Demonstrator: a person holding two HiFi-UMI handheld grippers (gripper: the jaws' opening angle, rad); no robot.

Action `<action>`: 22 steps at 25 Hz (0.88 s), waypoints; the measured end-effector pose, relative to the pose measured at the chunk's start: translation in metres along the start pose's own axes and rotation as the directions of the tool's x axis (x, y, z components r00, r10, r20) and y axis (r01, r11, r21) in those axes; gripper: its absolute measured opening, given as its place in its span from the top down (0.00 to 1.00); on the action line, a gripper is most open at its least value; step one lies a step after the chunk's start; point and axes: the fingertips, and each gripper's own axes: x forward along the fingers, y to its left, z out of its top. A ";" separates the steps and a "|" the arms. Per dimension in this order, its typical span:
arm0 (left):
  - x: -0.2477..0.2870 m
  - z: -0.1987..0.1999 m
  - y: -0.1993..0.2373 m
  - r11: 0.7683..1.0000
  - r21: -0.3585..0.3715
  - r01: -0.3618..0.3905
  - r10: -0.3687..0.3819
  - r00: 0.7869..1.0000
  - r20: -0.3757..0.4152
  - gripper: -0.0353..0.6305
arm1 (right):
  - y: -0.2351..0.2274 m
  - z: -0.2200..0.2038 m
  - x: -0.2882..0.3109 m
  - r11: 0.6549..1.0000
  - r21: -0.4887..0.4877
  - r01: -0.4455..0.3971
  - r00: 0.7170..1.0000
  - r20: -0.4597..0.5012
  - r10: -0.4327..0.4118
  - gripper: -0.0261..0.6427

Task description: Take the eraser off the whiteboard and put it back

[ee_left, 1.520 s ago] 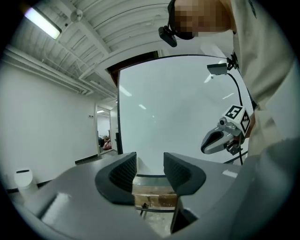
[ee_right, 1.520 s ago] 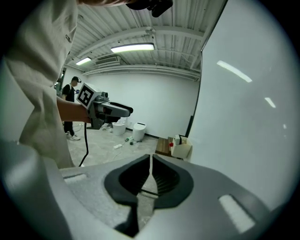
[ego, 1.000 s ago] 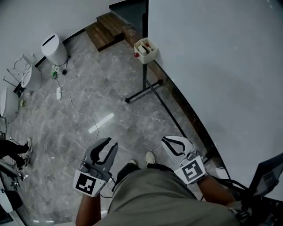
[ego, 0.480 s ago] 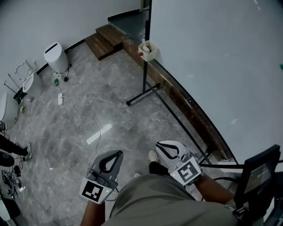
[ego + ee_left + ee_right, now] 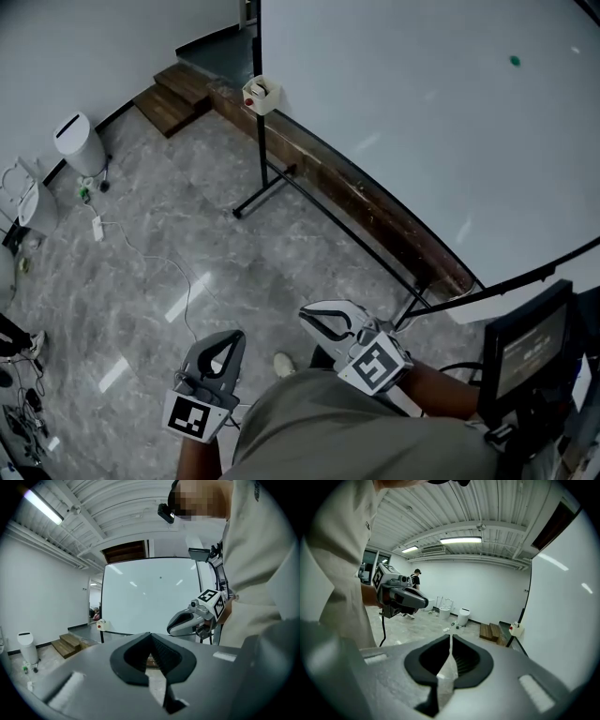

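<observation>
A large whiteboard [image 5: 422, 112] on a black stand fills the right of the head view, with a small green dot [image 5: 514, 61] on it. I cannot make out an eraser on it. A cream box [image 5: 261, 94] hangs at its far left end. My left gripper [image 5: 232, 336] is held low over the floor, jaws shut and empty. My right gripper [image 5: 306, 315] is beside it, nearer the board, also shut with nothing in it. In the left gripper view the shut left gripper [image 5: 150, 633] faces the whiteboard [image 5: 145, 597]. The right gripper [image 5: 450, 634] points along the whiteboard [image 5: 567, 611].
The stand's black foot [image 5: 267, 192] crosses the grey marble floor. Wooden steps [image 5: 173, 98], a white bin [image 5: 77, 142] and a floor cable [image 5: 178, 272] lie to the left. A dark screen [image 5: 525, 352] stands at the right. A person [image 5: 415, 581] stands far off.
The left gripper's jaws, open a second ago, have shut on nothing. Both grippers and the view have moved along the board, so more of the whiteboard shows.
</observation>
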 end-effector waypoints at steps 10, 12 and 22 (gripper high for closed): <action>0.025 0.003 -0.076 1.000 0.001 -0.003 0.003 1.000 0.001 0.94 | 0.005 -0.026 -0.068 0.999 -0.035 -0.030 1.000 -0.001 0.030 0.95; 0.030 0.010 -0.097 1.000 0.000 0.000 0.000 1.000 0.005 0.94 | 0.004 -0.027 -0.090 0.999 -0.038 -0.036 0.999 0.011 0.036 0.95; 0.062 0.014 -0.213 0.998 -0.052 -0.019 0.018 1.000 -0.017 0.94 | 0.004 -0.084 -0.199 0.997 -0.012 -0.082 0.997 0.010 0.082 0.95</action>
